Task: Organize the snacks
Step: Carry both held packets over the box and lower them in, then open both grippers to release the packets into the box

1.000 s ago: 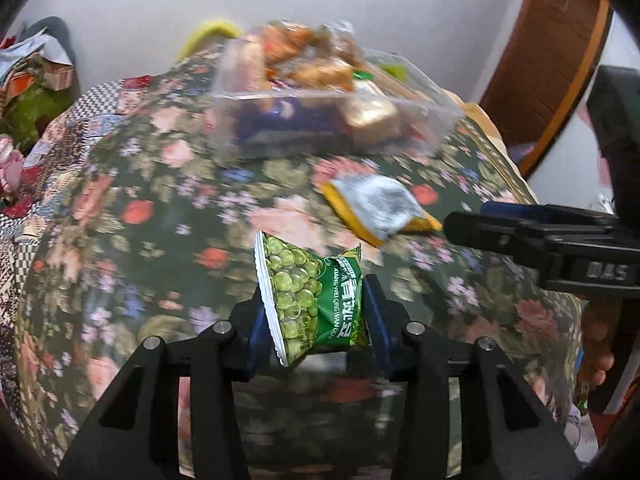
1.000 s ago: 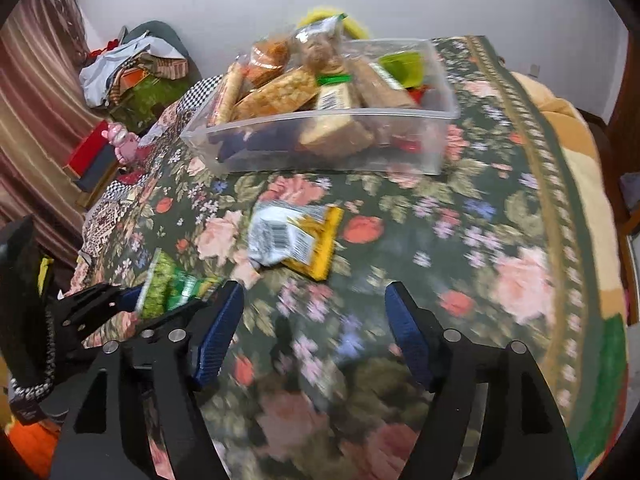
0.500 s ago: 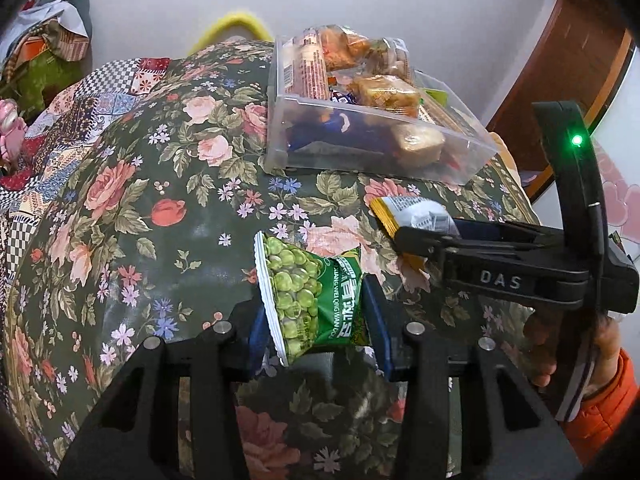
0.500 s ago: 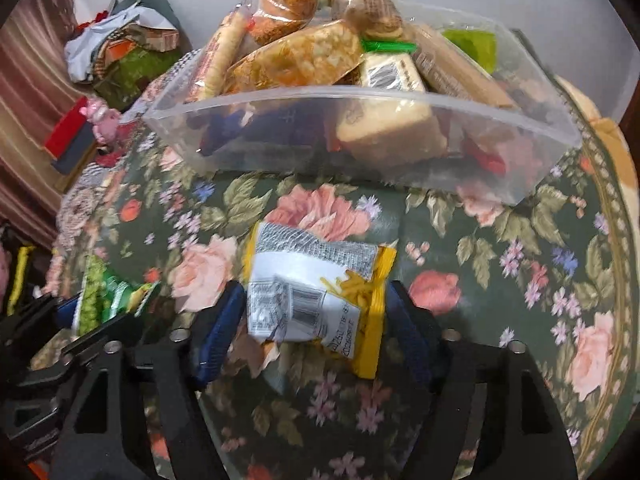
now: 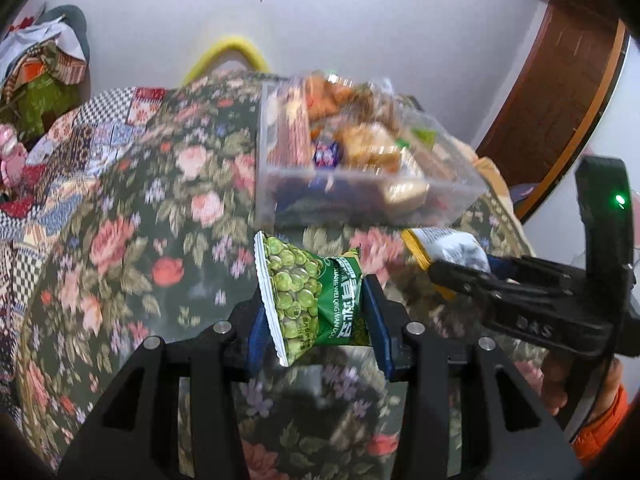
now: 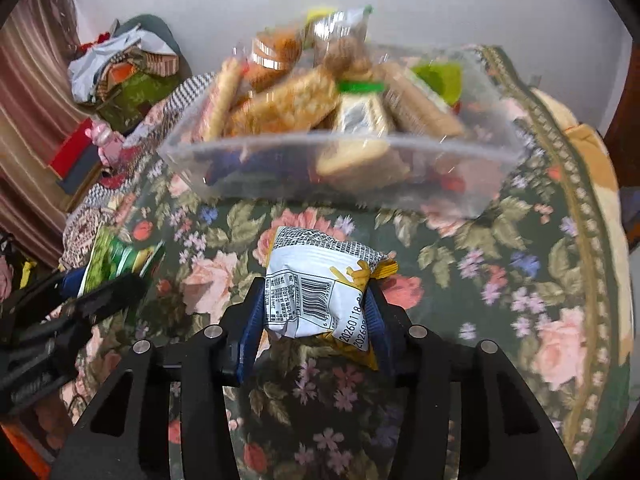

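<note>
My left gripper (image 5: 316, 316) is shut on a green pea snack bag (image 5: 308, 296), held above the floral cloth. It also shows at the left of the right wrist view (image 6: 120, 258). My right gripper (image 6: 316, 312) is shut on a white and yellow snack packet (image 6: 320, 280), lifted off the cloth. That packet also shows in the left wrist view (image 5: 448, 248). A clear plastic bin (image 6: 400, 196) full of several snack packs stands just beyond both grippers, and shows in the left wrist view too (image 5: 280, 184).
The floral cloth (image 6: 520, 280) covers the surface, with its edge at the right. A pile of clothes and bags (image 6: 120, 68) lies at the far left. A wooden door (image 5: 560, 92) stands at the right, the wall behind.
My right gripper closed on the white and yellow packet and raised it. Both grippers moved closer to the bin. The left gripper kept its hold on the pea bag.
</note>
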Available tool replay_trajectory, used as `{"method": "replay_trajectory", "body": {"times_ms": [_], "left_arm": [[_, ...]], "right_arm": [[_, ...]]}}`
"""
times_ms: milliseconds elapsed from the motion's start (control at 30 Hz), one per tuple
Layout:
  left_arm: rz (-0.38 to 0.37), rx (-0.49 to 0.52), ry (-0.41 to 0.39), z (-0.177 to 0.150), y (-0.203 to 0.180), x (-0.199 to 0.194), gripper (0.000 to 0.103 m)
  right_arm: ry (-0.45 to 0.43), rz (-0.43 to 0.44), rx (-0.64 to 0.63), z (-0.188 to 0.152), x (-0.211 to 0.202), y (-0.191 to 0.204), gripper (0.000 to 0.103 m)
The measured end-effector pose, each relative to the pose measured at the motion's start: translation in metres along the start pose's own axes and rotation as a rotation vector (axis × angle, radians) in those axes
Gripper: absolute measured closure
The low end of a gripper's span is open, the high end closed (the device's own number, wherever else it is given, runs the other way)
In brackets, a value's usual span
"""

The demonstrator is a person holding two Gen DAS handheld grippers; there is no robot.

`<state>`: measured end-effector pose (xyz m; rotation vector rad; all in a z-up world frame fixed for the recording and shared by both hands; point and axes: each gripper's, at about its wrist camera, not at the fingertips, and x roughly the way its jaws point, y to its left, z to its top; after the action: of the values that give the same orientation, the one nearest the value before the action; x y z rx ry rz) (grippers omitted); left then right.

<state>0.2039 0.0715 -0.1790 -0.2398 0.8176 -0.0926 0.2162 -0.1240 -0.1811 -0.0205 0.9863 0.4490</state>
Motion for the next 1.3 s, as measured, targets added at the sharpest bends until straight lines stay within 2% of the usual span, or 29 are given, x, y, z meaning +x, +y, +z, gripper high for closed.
{"method": "replay_trajectory", "body": {"times_ms": [267,500,767,933,1033,1300], "left_arm": [[-0.013,0.022,-0.070,0.044,-0.015,-0.003,0.060],[-0.017,0.032,-0.103,0.080,-0.025,0.013,0.059],[-0.019,0.041,-0.085,0.110,-0.027,0.051,0.059],[-0.017,0.040,-0.065,0.115,-0.026,0.071,0.059],[0.000,0.034,-0.080,0.115,-0.025,0.075,0.058],[0.009,0.038,-0.088,0.116,-0.025,0.072,0.044]], "right_arm": [[-0.120,-0.005,0.017,0.024,-0.034,-0.011,0.059],[-0.174,-0.029,0.032,0.054,-0.029,-0.019,0.059],[-0.162,-0.024,0.033,0.077,-0.004,-0.024,0.058],[-0.143,-0.015,0.025,0.084,0.012,-0.024,0.058],[-0.136,-0.018,0.004,0.084,0.019,-0.022,0.058],[-0.098,-0.017,0.004,0.080,0.027,-0.026,0.050]]}}
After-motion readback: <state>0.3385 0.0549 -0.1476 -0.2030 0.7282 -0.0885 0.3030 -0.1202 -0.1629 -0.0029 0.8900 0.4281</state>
